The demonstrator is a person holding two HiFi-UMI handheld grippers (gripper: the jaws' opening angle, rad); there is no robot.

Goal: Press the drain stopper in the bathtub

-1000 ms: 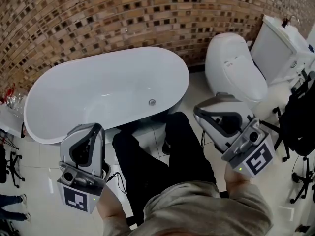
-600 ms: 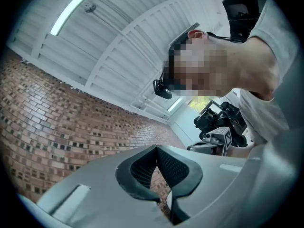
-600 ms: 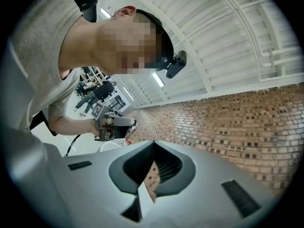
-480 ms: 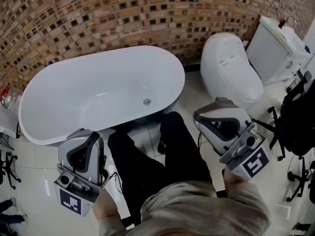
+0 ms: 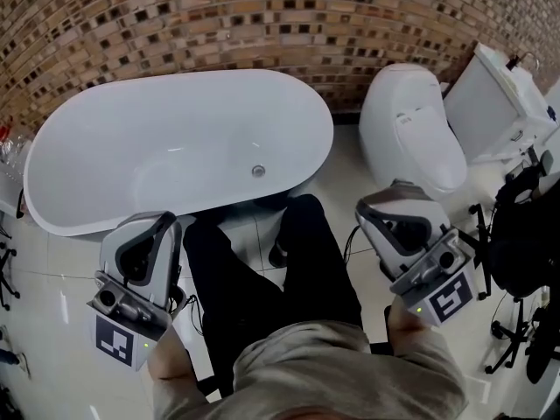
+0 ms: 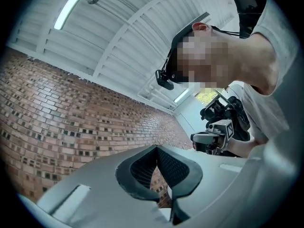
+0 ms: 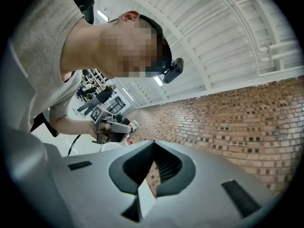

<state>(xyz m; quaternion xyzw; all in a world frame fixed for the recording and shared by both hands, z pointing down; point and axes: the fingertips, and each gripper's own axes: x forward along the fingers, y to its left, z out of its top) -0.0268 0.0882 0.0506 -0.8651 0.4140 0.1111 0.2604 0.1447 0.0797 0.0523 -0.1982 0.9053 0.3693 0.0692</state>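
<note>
A white oval bathtub [image 5: 105, 147] stands against the brick wall in the head view. Its small round metal drain stopper [image 5: 258, 171] sits on the tub floor near the right end. My left gripper [image 5: 163, 222] is held low at the left, in front of the tub's near rim and pointing upward. My right gripper [image 5: 383, 202] is held at the right, beside the toilet. Both are far from the stopper. In the left gripper view the left gripper [image 6: 156, 149] is shut and empty. In the right gripper view the right gripper [image 7: 153, 144] is shut the same way.
A white toilet [image 5: 411, 129] with its cistern [image 5: 494, 103] stands right of the tub. The person's legs [image 5: 262, 269] in black trousers stand between the grippers. A black bag on a stand [image 5: 525, 234] is at the far right. Mosaic brick wall [image 5: 219, 16] runs behind.
The head view has shifted, so the tub and drain sit a little higher and further left. Both grippers stay shut, held low at roughly the same places.
</note>
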